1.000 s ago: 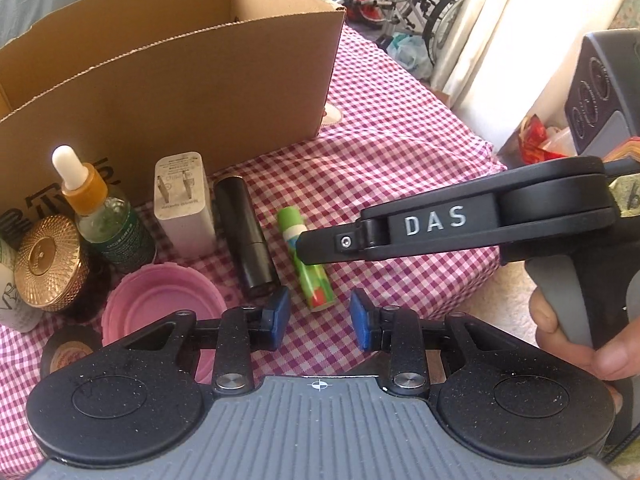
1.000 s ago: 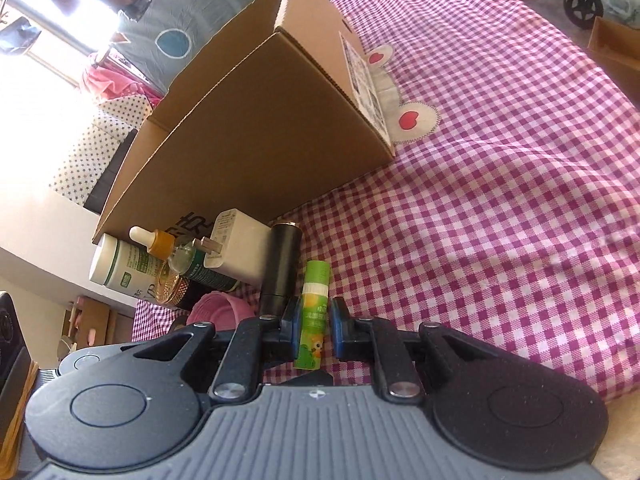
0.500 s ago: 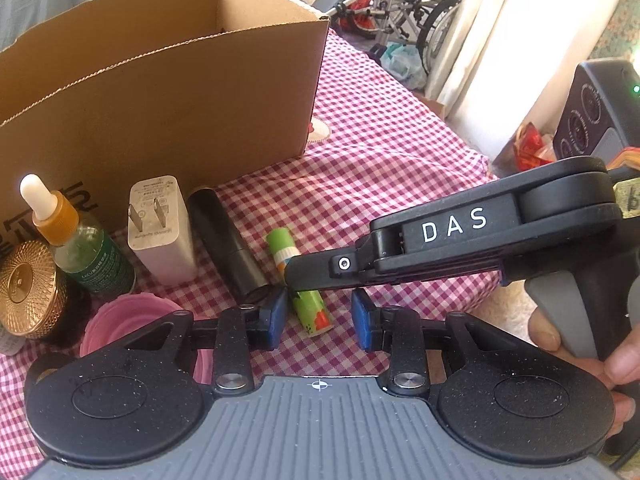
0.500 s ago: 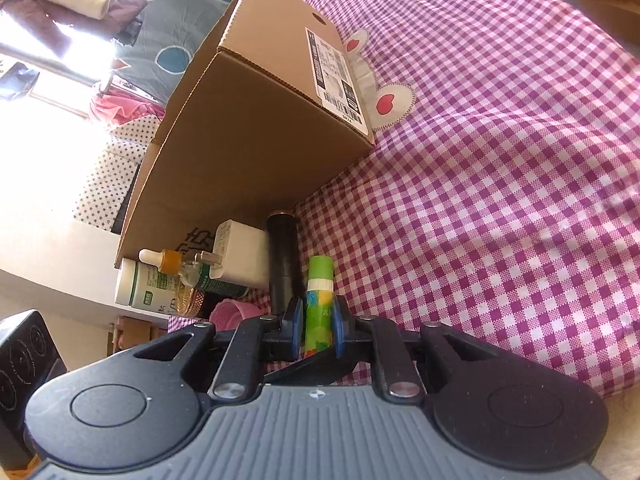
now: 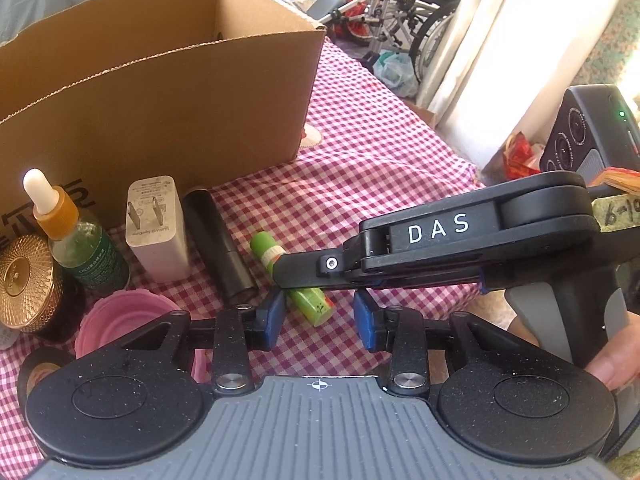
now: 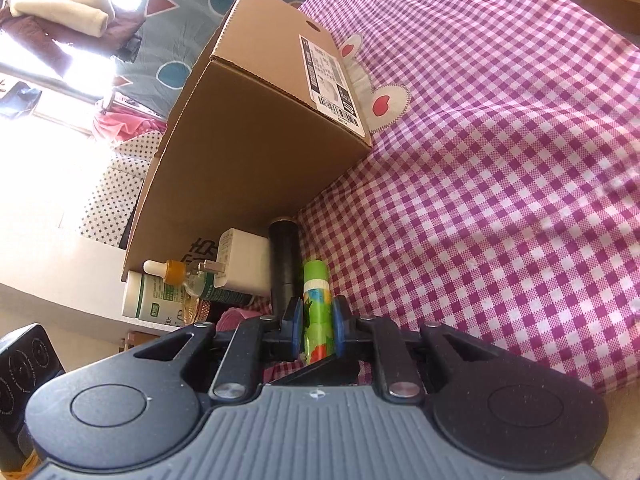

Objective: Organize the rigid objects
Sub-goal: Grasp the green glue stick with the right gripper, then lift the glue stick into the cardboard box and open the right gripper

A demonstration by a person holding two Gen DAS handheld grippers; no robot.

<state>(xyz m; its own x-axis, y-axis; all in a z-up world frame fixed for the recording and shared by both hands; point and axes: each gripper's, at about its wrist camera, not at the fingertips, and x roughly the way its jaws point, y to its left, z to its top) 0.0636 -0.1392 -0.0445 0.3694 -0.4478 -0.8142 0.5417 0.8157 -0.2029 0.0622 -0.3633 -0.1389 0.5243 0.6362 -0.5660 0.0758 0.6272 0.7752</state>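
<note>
A green glue stick (image 5: pixel 308 300) lies on the checked cloth in front of an open cardboard box (image 5: pixel 168 92). My right gripper (image 6: pixel 316 326) is shut on the green glue stick (image 6: pixel 316 312); in the left wrist view its black body (image 5: pixel 460 248) reaches in from the right over the stick. My left gripper (image 5: pixel 319 320) is open and empty, hovering just in front of the stick. A black cylinder (image 5: pixel 218 240), white charger (image 5: pixel 158 228) and dropper bottle (image 5: pixel 76 236) stand beside it.
A gold-lidded jar (image 5: pixel 24 280), a pink cup (image 5: pixel 128 324) and a tape roll (image 5: pixel 38 372) sit at the left. A white-green bottle (image 6: pixel 152 300) stands by the box (image 6: pixel 256 152). The cloth's edge (image 5: pixel 460 168) drops off at the right.
My right gripper has closed in on the glue stick and its pads now press its sides. The left wrist view has shifted, so the objects sit further right and lower.
</note>
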